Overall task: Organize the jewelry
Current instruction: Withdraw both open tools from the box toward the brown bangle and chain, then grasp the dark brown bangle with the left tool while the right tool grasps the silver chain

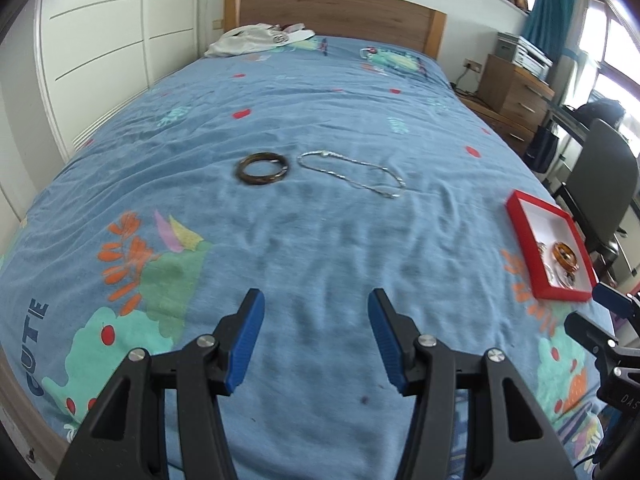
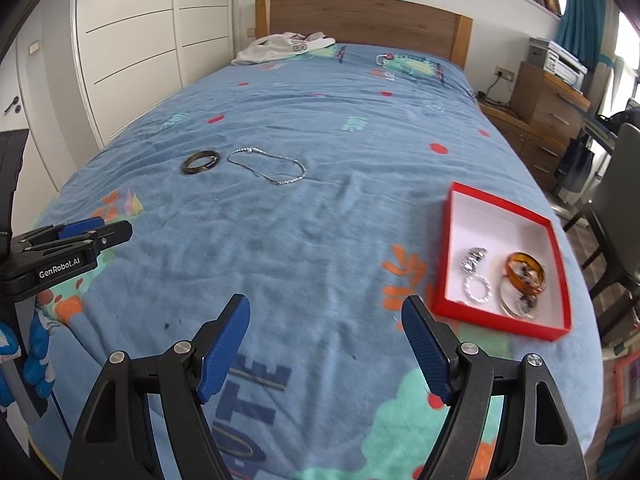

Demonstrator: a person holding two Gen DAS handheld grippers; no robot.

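Left gripper [image 1: 316,334]: hanging wide open over the bedspread [image 1: 320,240], gripping nothing.
Right gripper [image 2: 326,342]: standing wide open, empty.
Dark bangle [image 1: 263,168], silver chain [image 1: 352,174]: lying side by side at 12 o'clock.
Red box [image 2: 502,322]: sitting at 2 o'clock, holding an amber bangle [image 2: 526,273].

On the bed [image 1: 320,120] a bangle [image 1: 263,168] lay near the middle, with a necklace [image 1: 352,174] just beside it on the right, not touching. A box [image 2: 505,270] sat well apart from them, near the right edge of the bed. In the box lay another bangle [image 2: 526,273], with a small ring [image 2: 477,290] to its left. Far behind, clothes [image 1: 260,38] lay at the headboard [image 1: 332,8]. A chair [image 1: 604,184] stood right of the bed.
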